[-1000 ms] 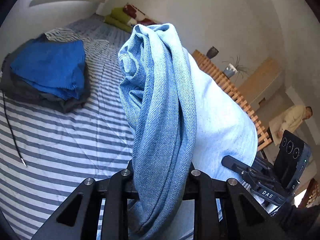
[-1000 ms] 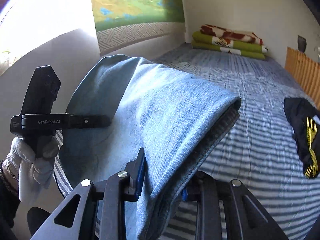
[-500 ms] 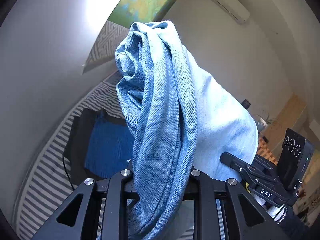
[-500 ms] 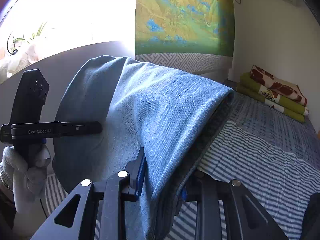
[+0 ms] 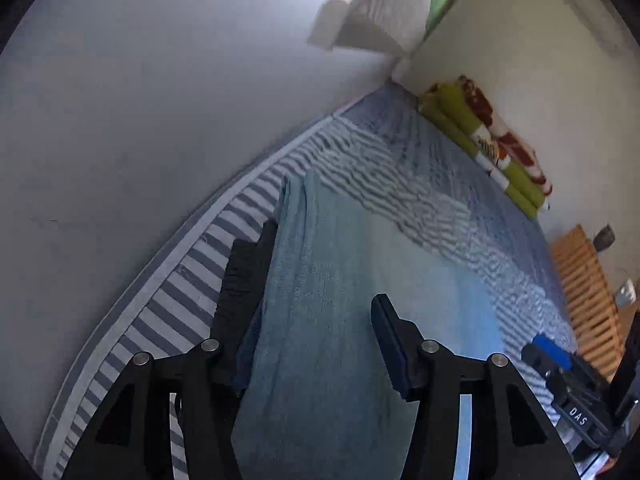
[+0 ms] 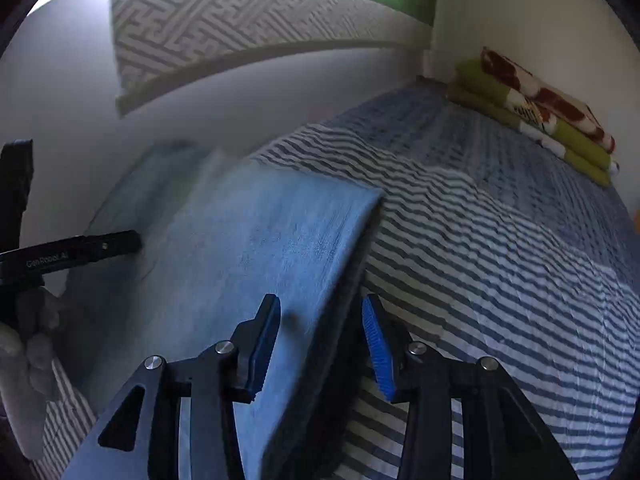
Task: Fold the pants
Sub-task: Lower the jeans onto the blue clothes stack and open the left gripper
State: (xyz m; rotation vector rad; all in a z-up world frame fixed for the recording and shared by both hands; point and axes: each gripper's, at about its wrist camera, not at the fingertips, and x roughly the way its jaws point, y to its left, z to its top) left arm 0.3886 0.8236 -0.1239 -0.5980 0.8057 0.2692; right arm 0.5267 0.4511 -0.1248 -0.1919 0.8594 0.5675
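pants (image 5: 340,300): soft blue denim, flat | left tool (image 5: 316,292), right tool (image 6: 322,320): just parted, unclamped | striped bedsheet (image 6: 500,260)

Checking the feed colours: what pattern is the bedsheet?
Blue-grey and white stripes on the bedsheet, clearest in the right wrist view.

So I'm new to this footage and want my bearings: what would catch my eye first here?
The light blue pants, spread between both grippers on the striped bed. The left gripper and right gripper have just been opening, cloth lying loose between their jaws. At the far wall a green and red folded blanket stands out.
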